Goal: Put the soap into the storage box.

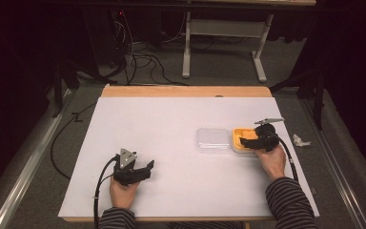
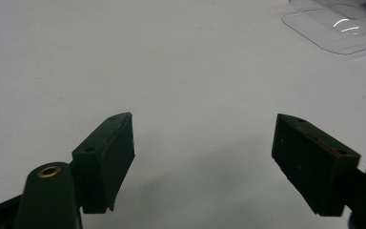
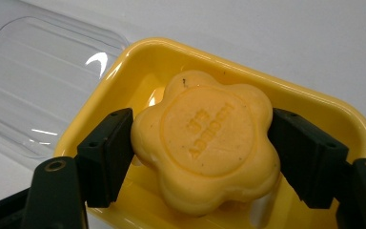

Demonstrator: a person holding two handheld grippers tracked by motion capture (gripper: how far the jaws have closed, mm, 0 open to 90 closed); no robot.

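A flower-shaped orange-yellow soap bar [image 3: 207, 138] sits inside a yellow dish [image 3: 314, 102], tilted a little. My right gripper [image 3: 202, 143] is shut on the soap, one jaw pressing each side. In the high view the right gripper [image 1: 252, 139] hovers over the yellow dish [image 1: 237, 143] at the table's right. A clear plastic lid [image 1: 212, 139] lies flat just left of the dish; the same clear lid [image 3: 33, 81] appears beside the dish in the right gripper view. My left gripper [image 1: 145, 168] rests low over the white table near the front left, open with nothing between its jaws [image 2: 202, 157].
The white table sheet [image 1: 171, 119] has wide bare room in the middle and left. A crumpled white scrap [image 1: 300, 140] lies at the right edge. The clear lid [image 2: 343, 28] shows far off in the left gripper view. Cables and a desk frame stand on the floor behind.
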